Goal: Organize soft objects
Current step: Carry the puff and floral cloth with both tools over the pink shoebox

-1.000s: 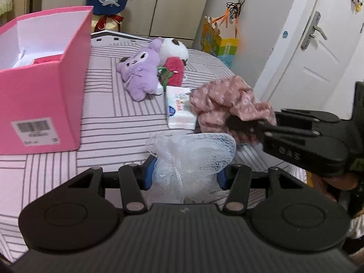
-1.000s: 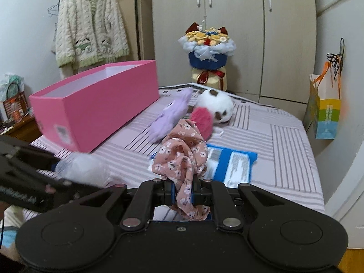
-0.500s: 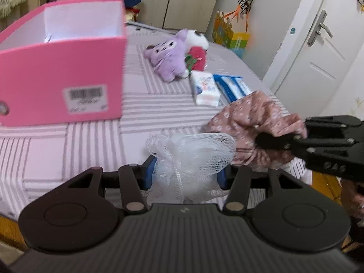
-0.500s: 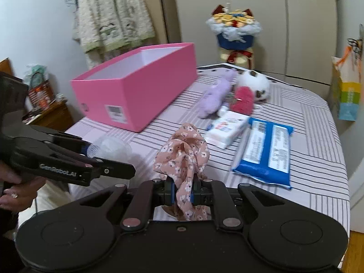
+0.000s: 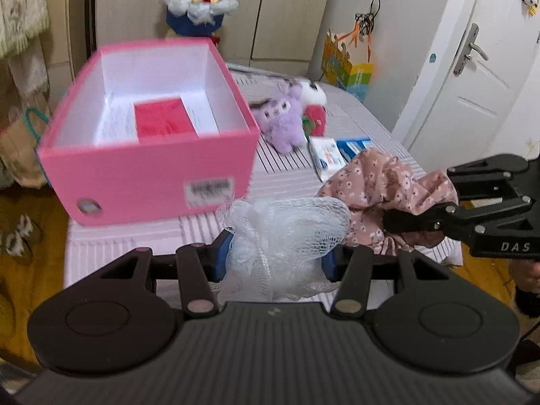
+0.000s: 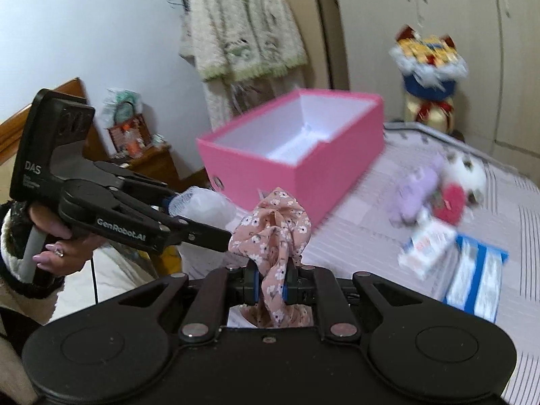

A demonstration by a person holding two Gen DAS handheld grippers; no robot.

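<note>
**Both grippers loaded beside the pink box**

The left gripper point(image 5: 275, 256) grasps a white mesh sponge point(image 5: 287, 236) in front of the pink box point(image 5: 148, 172). The right gripper point(image 6: 271, 281) is clenched on a floral cloth point(image 6: 273, 233), just right of the sponge. A purple plush toy point(image 5: 281, 121) lies on the bed point(image 5: 135, 239) right of the box.

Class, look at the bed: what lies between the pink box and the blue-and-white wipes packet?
In the left wrist view, the purple plush toy, a red plush and a white tissue pack lie between the pink box and the wipes packet.
</note>
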